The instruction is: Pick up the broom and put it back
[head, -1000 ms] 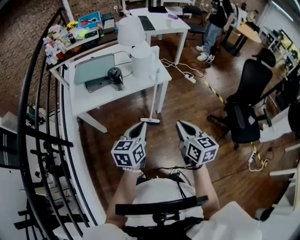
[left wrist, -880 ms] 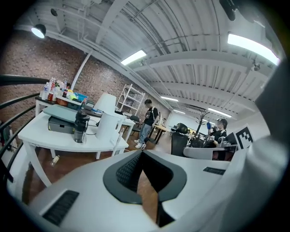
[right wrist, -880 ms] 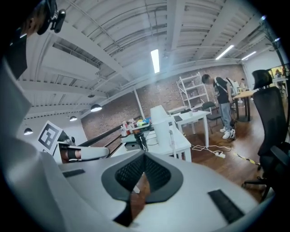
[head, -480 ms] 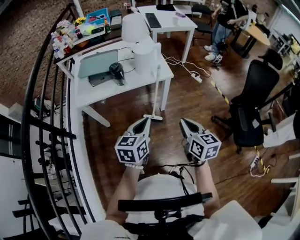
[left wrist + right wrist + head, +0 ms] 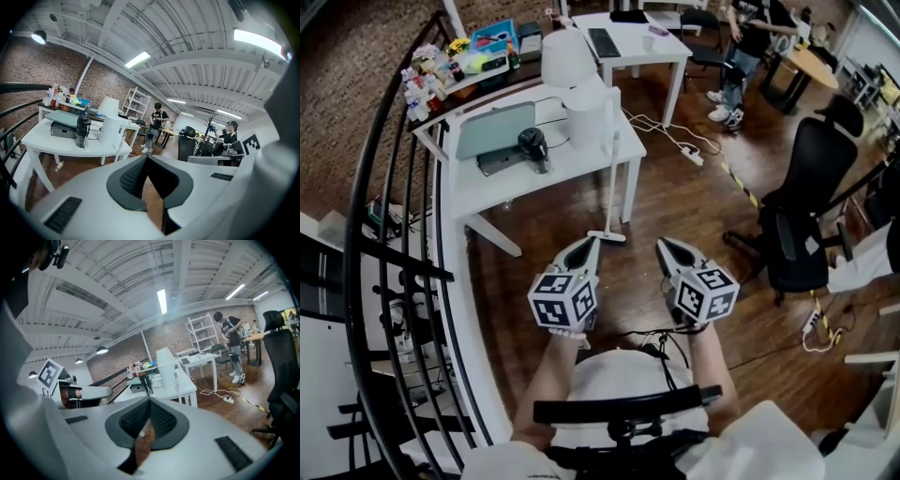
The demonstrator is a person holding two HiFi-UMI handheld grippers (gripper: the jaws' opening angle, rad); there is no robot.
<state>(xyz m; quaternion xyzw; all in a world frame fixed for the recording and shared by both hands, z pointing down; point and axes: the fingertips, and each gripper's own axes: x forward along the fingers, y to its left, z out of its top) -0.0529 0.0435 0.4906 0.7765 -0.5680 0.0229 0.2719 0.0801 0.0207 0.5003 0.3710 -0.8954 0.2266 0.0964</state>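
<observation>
A white broom [image 5: 611, 187] stands upright on the wooden floor, its handle leaning on the front edge of the white table [image 5: 492, 192] and its flat head [image 5: 607, 236] on the boards. My left gripper [image 5: 592, 243] hovers just in front of the broom head, jaws together with nothing in them. A little to its right, my right gripper [image 5: 661, 246] is also shut and empty. The left gripper view has the broom handle [image 5: 123, 137] ahead past the closed tips [image 5: 146, 158]. In the right gripper view the broom [image 5: 177, 378] stands beyond the shut tips [image 5: 149, 400].
On the table sit a teal laptop case [image 5: 494, 128], a black bottle [image 5: 532, 144] and a white cylinder appliance [image 5: 584, 111]. A black railing [image 5: 403, 281] curves along the left. A black office chair [image 5: 797, 197] stands right, a power strip [image 5: 692, 156] with cable lies beyond, and a person [image 5: 750, 42] stands at the back.
Both grippers have edged slightly forward toward the broom and table, side by side. Their jaws stay shut.
</observation>
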